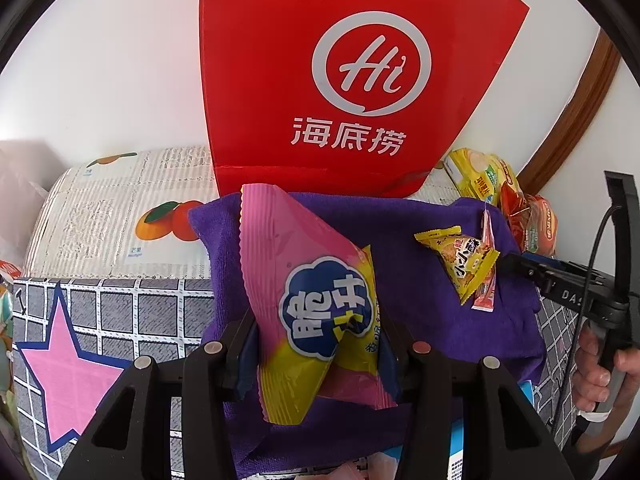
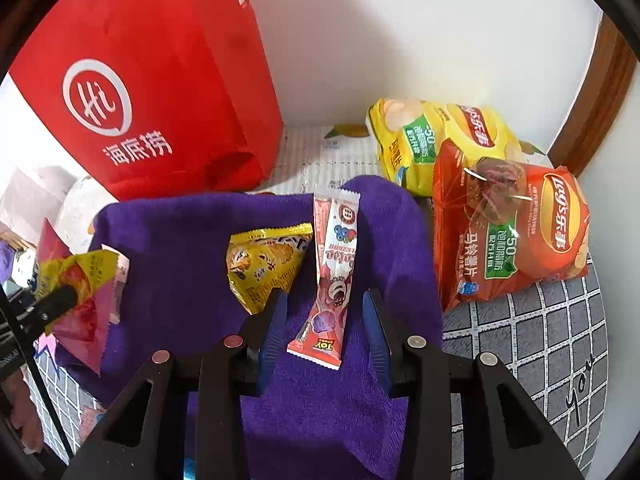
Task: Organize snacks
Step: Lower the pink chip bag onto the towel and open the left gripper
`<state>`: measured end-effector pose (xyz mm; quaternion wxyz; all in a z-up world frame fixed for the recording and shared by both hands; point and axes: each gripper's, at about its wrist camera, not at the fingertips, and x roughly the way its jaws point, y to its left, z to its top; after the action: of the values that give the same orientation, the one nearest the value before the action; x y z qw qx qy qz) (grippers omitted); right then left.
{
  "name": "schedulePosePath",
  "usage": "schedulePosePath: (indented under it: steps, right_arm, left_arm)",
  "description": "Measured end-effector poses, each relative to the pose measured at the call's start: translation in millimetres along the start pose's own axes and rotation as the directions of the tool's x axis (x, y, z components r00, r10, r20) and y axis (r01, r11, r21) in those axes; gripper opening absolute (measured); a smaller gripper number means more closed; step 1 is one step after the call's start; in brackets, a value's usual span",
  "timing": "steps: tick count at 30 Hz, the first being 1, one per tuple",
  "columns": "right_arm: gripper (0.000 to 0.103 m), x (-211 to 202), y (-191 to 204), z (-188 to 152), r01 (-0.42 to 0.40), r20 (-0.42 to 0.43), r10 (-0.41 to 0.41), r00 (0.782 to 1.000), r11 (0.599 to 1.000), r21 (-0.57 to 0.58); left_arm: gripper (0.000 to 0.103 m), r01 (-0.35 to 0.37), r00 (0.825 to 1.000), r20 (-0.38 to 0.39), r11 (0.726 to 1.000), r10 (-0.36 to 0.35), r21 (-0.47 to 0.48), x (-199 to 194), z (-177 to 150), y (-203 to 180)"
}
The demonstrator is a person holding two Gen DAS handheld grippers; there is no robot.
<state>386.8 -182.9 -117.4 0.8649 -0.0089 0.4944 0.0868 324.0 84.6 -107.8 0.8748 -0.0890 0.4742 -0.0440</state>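
My left gripper [image 1: 316,344] is shut on a pink and yellow snack packet [image 1: 304,288] and holds it above the purple cloth [image 1: 420,292], in front of the red paper bag [image 1: 340,80]. The held packet also shows at the left of the right wrist view [image 2: 80,292]. My right gripper [image 2: 324,320] is open, its fingers on either side of the lower end of a long pink candy stick packet [image 2: 330,276] lying on the cloth [image 2: 180,248]. A small yellow triangular packet [image 2: 264,264] lies just left of the stick.
A yellow Lay's chip bag [image 2: 436,140] and an orange Lay's chip bag [image 2: 508,236] lie at the right by the white wall. The red bag [image 2: 152,92] stands at the back. A grey checked mat [image 2: 528,344] and a fruit-print cloth [image 1: 132,216] cover the surface.
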Motion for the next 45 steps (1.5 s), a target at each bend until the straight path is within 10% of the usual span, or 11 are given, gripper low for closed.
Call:
schedulePosePath:
  steps: [22,45]
  right_arm:
    - [0.042,-7.9,2.1,-2.4,-0.009,0.016,0.008,1.0,1.0,0.008]
    - [0.042,-42.8,17.5,-2.7,-0.019,0.069,0.02,0.997,1.0,-0.014]
  left_arm:
    - [0.053,-0.033,0.996,-0.081,0.999,0.033,0.006,16.9,-3.3,2.6]
    - [0.066,-0.036,0.999,0.041,0.999,0.036,0.012,-20.1,0.9,-8.1]
